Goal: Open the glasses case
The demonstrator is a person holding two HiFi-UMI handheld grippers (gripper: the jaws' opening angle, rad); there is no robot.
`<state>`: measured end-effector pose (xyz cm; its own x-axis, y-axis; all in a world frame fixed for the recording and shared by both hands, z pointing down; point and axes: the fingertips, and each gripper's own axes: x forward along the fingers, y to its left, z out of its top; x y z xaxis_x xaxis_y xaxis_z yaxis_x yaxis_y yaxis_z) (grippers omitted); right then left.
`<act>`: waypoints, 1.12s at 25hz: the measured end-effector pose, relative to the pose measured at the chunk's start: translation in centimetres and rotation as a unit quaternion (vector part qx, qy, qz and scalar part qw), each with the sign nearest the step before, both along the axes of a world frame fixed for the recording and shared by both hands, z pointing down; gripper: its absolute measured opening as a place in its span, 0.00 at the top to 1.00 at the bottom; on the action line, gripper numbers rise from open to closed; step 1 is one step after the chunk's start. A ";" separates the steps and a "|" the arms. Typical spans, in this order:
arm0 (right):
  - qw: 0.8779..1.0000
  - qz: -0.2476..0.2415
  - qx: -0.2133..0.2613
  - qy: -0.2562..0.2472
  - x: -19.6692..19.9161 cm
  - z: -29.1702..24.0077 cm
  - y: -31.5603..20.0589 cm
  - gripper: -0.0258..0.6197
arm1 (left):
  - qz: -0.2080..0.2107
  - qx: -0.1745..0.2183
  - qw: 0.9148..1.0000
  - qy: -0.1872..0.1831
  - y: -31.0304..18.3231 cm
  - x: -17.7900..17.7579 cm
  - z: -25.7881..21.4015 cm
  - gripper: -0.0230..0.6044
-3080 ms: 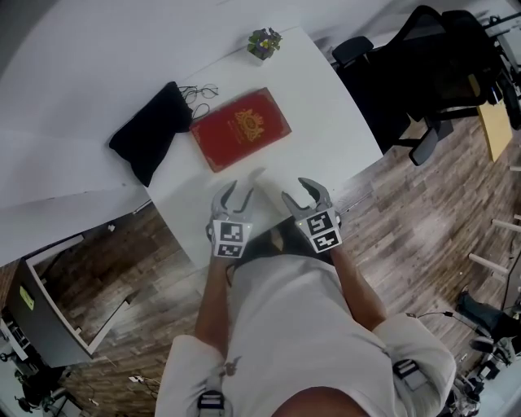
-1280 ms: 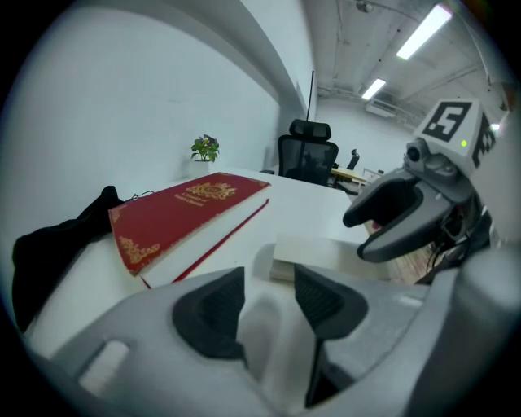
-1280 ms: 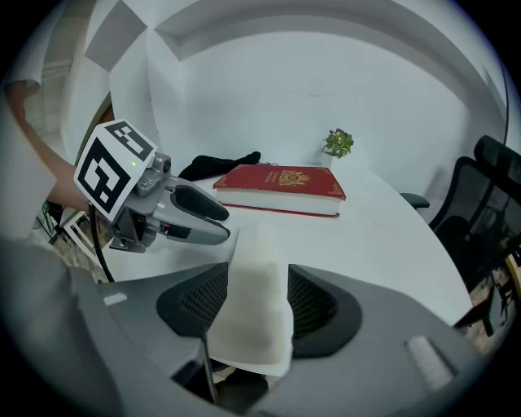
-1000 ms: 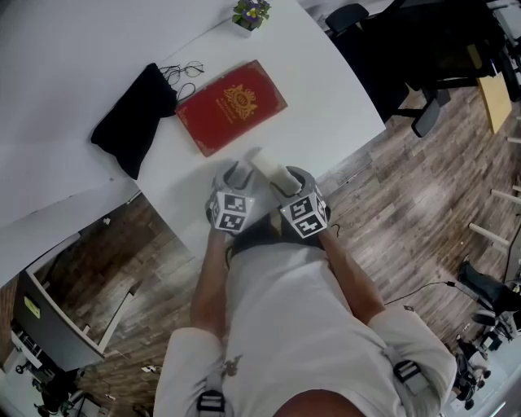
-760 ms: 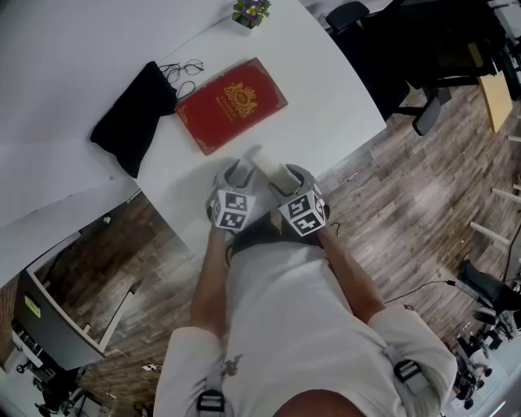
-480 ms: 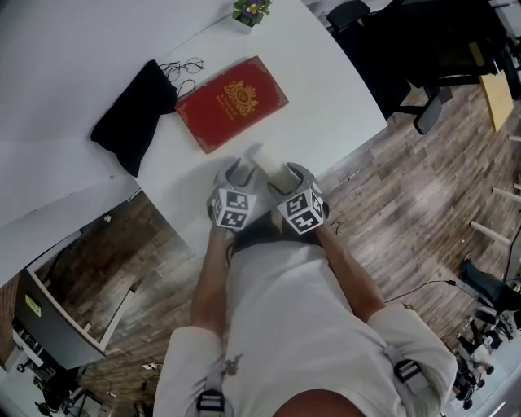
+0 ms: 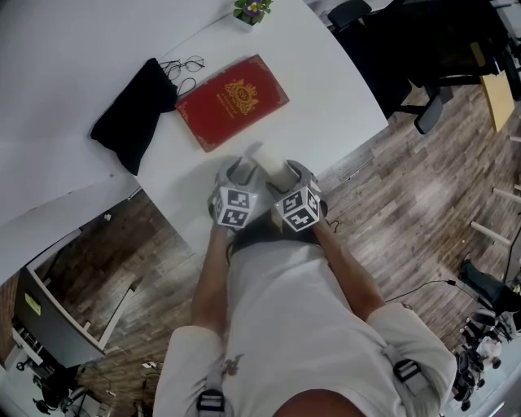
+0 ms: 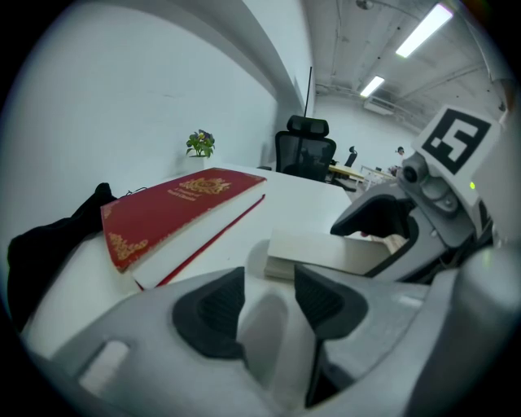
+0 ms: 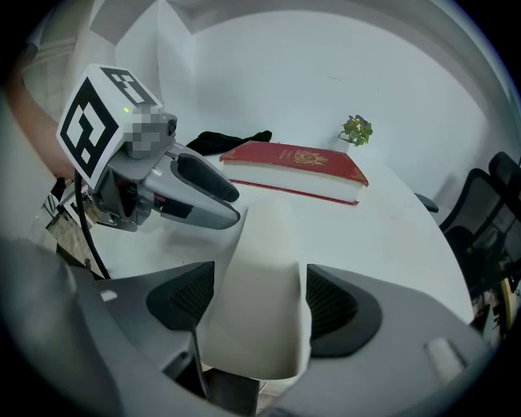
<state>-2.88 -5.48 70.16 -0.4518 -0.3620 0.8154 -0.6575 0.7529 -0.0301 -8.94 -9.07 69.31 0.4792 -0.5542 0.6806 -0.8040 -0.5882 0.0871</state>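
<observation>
Seen from the head view, a white desk point(image 7: 326, 89) juts out over a wooden floor point(image 7: 423, 212), and a person in a pale shirt leans over its near edge with a gripper in each hand. The glasses case point(image 9: 264, 277), a cream slab, lies close to that near edge at 6 o'clock from a red book point(image 7: 232, 102). The case looks shut: a seam runs along its side and nothing of its inside shows.

The right gripper point(image 9: 260, 275) straddles the case. Its fingers have just been opening and now stand wide, one on each side of the case, with a sliver of space at either pad. The left gripper point(image 8: 269, 281) comes in from 9 o'clock, its tip right at the far end of the case. Its fingers sit only a narrow gap apart with a pale, blurred shape filling that gap. Whether that shape is part of the case, or is being pinched, is unclear.

A limp black pouch point(image 7: 134, 114) lies at 9 o'clock from the book, and what it holds does not show. A pair of glasses point(image 7: 181, 69) rests out on the desk at 11 o'clock from the book, just beside the pouch's top end. A little potted plant point(image 7: 251, 11) stands at 12 o'clock from the book, near the desk's far edge. A black office chair point(image 7: 423, 49) stands off the desk at 2 o'clock
</observation>
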 end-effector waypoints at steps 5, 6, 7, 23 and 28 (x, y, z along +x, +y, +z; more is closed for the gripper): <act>1.000 0.002 0.001 0.014 0.0 0.6 -0.2 0.43 | -0.001 -0.004 1.000 -0.001 -0.1 -0.1 0.3 0.66; 1.000 0.003 0.002 0.017 0.1 0.6 -0.2 0.43 | -0.001 -0.004 1.000 -0.001 -0.1 -0.1 0.2 0.66; 1.000 0.004 0.002 0.019 0.2 0.6 -0.2 0.44 | -0.001 -0.007 1.000 -0.002 0.0 -0.1 0.3 0.66; 0.999 0.008 -0.037 -0.024 0.4 0.2 -0.3 0.46 | 0.000 -0.009 1.000 0.002 -0.3 0.6 0.7 0.66; 0.999 0.007 -0.036 -0.022 0.5 -0.1 -0.2 0.46 | -0.001 -0.007 1.000 0.006 -0.3 0.8 0.5 0.66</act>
